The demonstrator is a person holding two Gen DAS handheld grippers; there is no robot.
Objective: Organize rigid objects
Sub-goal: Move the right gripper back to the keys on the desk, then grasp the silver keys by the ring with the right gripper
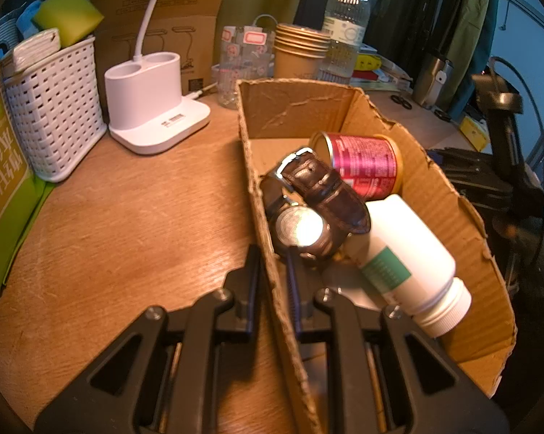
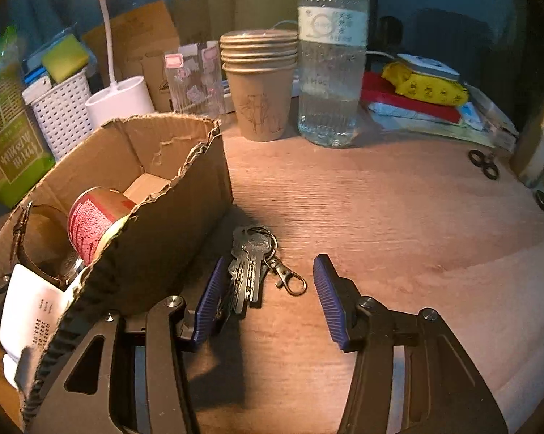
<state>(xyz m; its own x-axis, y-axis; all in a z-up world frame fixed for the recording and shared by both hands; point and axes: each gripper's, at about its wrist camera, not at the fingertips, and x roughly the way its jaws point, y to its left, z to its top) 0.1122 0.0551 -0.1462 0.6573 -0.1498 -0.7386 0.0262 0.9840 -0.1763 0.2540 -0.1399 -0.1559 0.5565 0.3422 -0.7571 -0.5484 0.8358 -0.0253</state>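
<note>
The bunch of keys (image 2: 248, 271), on a ring with a small swivel clasp (image 2: 290, 276), lies on the wooden tabletop (image 2: 398, 217) just beside the outer wall of the torn cardboard box (image 2: 185, 217). The right gripper (image 2: 268, 289) stands over it with its jaws spread, the keys between them: the left blue pad looks to be against the key blades, the right pad is apart from the clasp, and nothing is grasped. Inside the box lie a red-labelled can (image 1: 362, 166) on its side, its white print too small to read, a wristwatch (image 1: 308, 213) with a dark leather strap and a glaring face, and a white pill bottle (image 1: 406, 264) with a teal label whose text is illegible. The left gripper (image 1: 272, 264) is clenched on the box's near wall, one finger outside and one inside. Beyond the box stand a stack of brown paper cups (image 2: 259, 86) with a faint sketch on the side, a clear water bottle (image 2: 331, 61) whose white label carries characters too blurred to read, a white lamp base (image 1: 152, 105), a white woven basket (image 1: 55, 112) holding a yellow-green sponge (image 1: 67, 14), and a green package (image 1: 0, 188) printed with large Chinese characters I cannot make out.
</note>
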